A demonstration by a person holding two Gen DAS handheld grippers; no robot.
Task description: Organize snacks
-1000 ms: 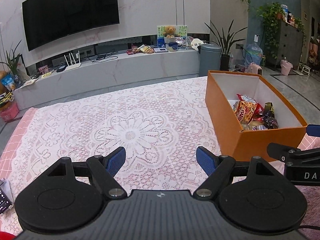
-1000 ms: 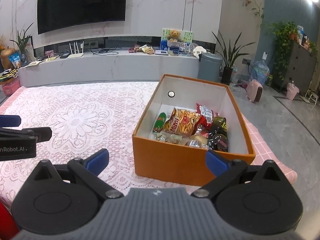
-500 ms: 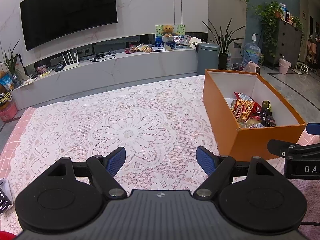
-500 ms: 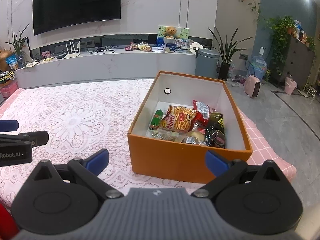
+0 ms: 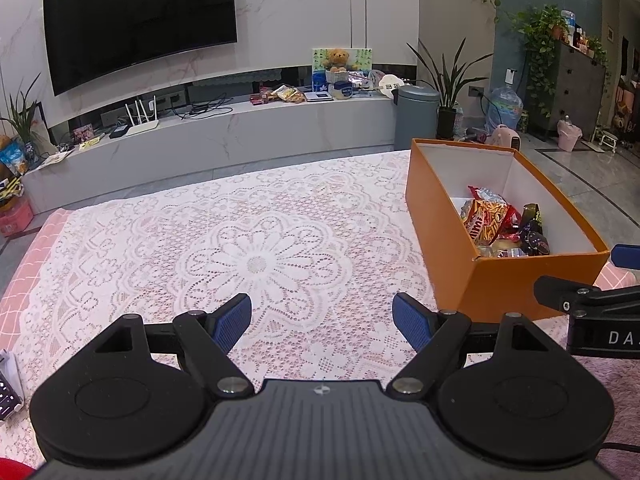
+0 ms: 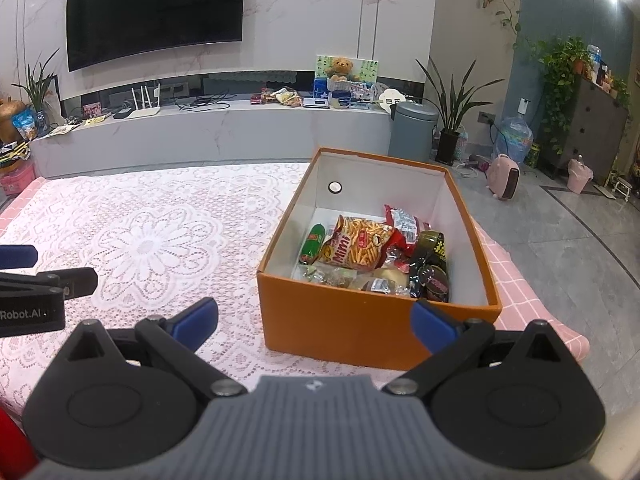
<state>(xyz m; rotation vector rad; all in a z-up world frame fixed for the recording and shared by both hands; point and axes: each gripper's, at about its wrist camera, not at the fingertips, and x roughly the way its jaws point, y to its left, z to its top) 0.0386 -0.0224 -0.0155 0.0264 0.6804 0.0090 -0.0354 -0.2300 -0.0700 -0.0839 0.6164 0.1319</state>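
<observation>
Right wrist view: I am holding my left gripper (image 6: 24,264) and right gripper (image 6: 314,318) spread wide and empty above the lace tablecloth (image 6: 152,240). The snacks are lying in the orange box (image 6: 360,328); I would finish by checking nothing is left outside. A chip bag (image 6: 356,244) is reading "Mimi".

Both hand-held grippers (image 5: 322,322) (image 6: 314,322) agape, empty.

We see an open orange box (image 6: 360,320) at our two o'clock on the lace cloth, white inside. Its near end holds piled snacks: a yellow Mimi fries bag (image 6: 358,242), a green tube (image 6: 313,243), dark wrappers (image 6: 430,268).
</observation>
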